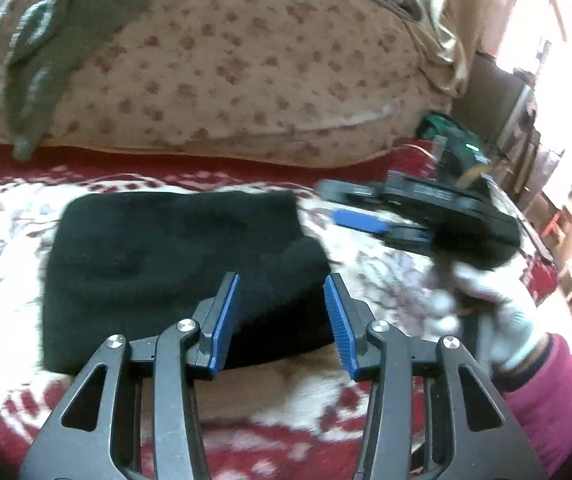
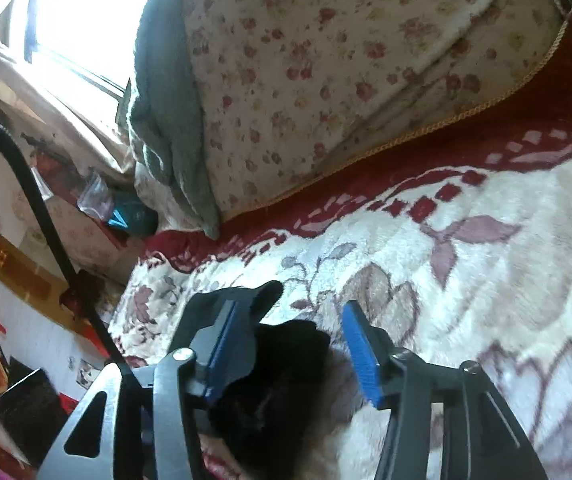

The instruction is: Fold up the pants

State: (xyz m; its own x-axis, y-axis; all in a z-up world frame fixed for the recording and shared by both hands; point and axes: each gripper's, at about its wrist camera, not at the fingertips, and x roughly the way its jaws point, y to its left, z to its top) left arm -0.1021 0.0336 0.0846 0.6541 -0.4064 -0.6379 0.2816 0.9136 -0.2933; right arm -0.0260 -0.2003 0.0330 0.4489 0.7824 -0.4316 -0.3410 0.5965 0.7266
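Black pants (image 1: 174,276): lying folded in a compact bundle on the red-and-cream blanket (image 1: 18,248), in front of the floral quilt (image 1: 246,72).
Your left gripper (image 1: 282,320): hovering over the pants' near edge, jaws spread, gripping nothing.
Your right gripper (image 2: 297,348): jaws parted; a dark fold of the pants (image 2: 270,384) is sitting between them, against the left pad.
Containers: I'm seeing none.
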